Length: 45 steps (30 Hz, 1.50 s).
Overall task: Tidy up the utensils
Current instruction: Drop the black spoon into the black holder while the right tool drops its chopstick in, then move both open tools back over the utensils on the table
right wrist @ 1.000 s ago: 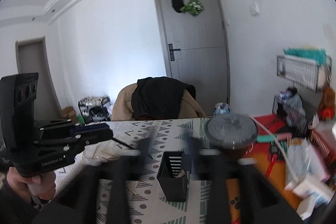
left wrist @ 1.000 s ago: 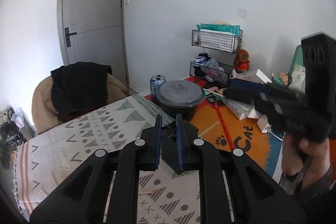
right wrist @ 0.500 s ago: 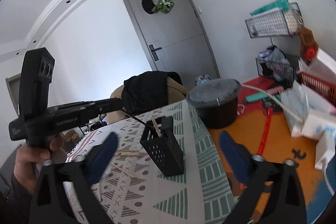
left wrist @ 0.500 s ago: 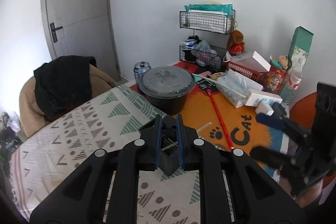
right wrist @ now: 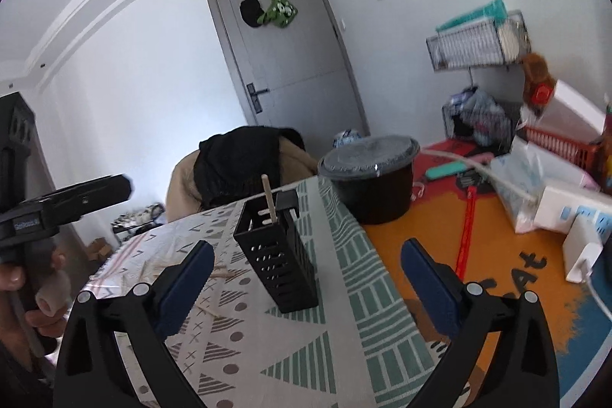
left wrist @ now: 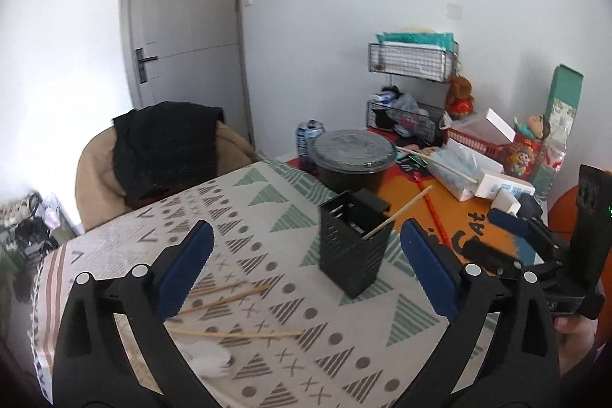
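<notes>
A black perforated utensil holder [left wrist: 354, 247] [right wrist: 277, 255] stands on the patterned tablecloth [left wrist: 267, 209]. One wooden chopstick [left wrist: 397, 213] [right wrist: 269, 197] leans out of it. Several loose chopsticks [left wrist: 229, 293] lie on the cloth at the near left, beside a blurred white thing [left wrist: 210, 358]. My left gripper [left wrist: 305, 228] hangs short of the holder; its jaws are opening wide and nothing is between them. My right gripper [right wrist: 308, 247] [left wrist: 493, 236] is open and bare, close to the holder's right side. A hand [right wrist: 46, 285] at the left edge holds the left gripper's handle.
Behind the holder stands a black lidded bowl [left wrist: 354, 155] with a drink can [left wrist: 310, 136]. An orange cat mat [left wrist: 459, 217] to the right carries a red stick [left wrist: 432, 205], tissue packs and a white power strip [left wrist: 501, 188]. A chair with a black garment [left wrist: 164, 148] stands beyond the table.
The left jaws went from almost shut over the holder to wide apart and drew back; a chopstick now leans in the holder. The right gripper sank and its jaws spread.
</notes>
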Each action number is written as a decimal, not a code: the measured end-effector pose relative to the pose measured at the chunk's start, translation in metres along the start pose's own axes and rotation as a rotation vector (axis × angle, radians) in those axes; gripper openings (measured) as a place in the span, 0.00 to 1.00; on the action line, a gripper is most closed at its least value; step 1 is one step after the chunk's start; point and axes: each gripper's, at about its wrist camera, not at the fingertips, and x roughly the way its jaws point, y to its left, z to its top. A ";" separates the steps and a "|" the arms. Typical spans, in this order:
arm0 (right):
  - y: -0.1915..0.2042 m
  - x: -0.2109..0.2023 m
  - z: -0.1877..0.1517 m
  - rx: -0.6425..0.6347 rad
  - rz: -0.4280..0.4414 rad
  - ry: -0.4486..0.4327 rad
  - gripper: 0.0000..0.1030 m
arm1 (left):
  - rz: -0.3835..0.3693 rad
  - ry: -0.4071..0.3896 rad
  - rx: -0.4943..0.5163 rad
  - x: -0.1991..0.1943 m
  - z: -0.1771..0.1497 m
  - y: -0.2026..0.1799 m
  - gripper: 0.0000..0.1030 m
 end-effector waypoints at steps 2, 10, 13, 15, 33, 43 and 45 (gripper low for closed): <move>0.007 -0.004 -0.003 -0.018 -0.015 -0.037 0.93 | 0.026 -0.019 -0.006 -0.011 -0.006 0.008 0.94; 0.033 0.002 -0.011 -0.073 0.016 0.024 0.93 | 0.086 -0.102 -0.013 -0.061 -0.021 0.036 0.94; 0.042 0.008 -0.016 -0.076 0.063 0.065 0.93 | 0.054 -0.137 -0.021 -0.078 -0.027 0.050 0.94; 0.049 0.013 -0.019 -0.077 0.103 0.107 0.93 | 0.066 -0.127 -0.036 -0.082 -0.031 0.059 0.94; 0.105 0.065 -0.052 -0.019 0.312 0.367 0.68 | 0.038 0.029 -0.322 -0.075 -0.105 0.168 0.94; 0.136 0.112 -0.075 0.064 0.348 0.513 0.39 | 0.057 0.061 -0.349 -0.068 -0.135 0.199 0.94; 0.137 0.123 -0.078 0.102 0.348 0.541 0.34 | 0.064 0.070 -0.354 -0.065 -0.138 0.203 0.89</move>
